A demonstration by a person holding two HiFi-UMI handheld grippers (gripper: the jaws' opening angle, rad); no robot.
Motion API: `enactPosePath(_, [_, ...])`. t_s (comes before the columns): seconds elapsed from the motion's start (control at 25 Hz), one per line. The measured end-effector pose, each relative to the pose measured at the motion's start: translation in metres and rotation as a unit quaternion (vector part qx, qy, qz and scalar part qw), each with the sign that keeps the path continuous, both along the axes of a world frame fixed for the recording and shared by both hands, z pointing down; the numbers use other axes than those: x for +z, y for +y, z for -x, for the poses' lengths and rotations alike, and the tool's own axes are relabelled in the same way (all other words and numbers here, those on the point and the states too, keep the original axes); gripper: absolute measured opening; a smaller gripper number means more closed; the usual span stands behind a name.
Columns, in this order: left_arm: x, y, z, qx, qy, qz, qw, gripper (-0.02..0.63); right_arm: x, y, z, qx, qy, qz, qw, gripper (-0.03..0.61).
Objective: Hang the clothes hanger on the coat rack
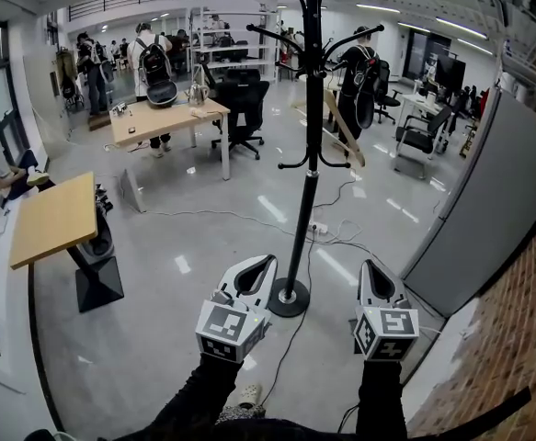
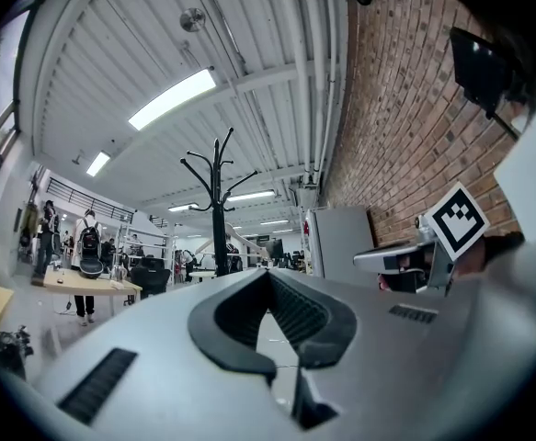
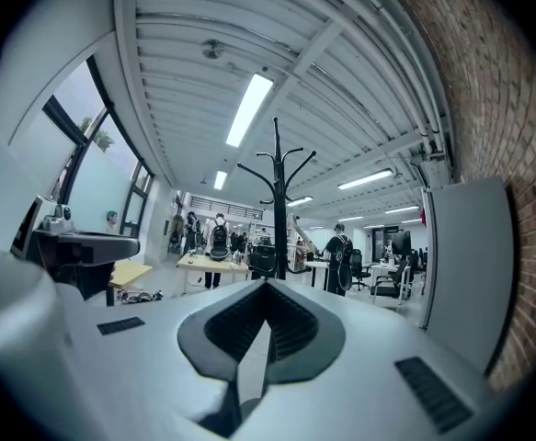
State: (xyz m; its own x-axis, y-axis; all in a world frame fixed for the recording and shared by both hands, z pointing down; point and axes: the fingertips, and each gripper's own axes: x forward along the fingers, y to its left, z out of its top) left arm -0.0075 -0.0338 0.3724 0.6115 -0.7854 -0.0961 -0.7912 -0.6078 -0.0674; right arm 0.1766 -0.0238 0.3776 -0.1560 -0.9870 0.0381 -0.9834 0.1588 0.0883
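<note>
Grippers at rest: the left gripper (image 1: 264, 265) and right gripper (image 1: 374, 272), jaws pressed together on nothing, point at the black coat rack (image 1: 309, 136), where the wooden clothes hanger (image 1: 343, 125) already hangs from a hook, so the job looks finished. Only the head view shows the rack's round base (image 1: 289, 298) on the floor. The gripper views alone show the closed, empty jaws up close.

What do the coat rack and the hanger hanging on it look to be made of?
Coat rack: probably metal, painted black with a slight sheen. The signs are the slim pole, thin curved hooks and flat round base. Hanger: looks like pale bare wood, tan and matt, though it is too small to be sure.
</note>
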Motion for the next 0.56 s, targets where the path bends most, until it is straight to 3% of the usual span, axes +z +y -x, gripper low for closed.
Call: enactPosePath(0.56, [-0.003,-0.003,-0.009,0.0,0.006,0.002,1.0,0.008,0.003,-0.003,-0.011,0.004,0.004,0.005,1.0,0.009])
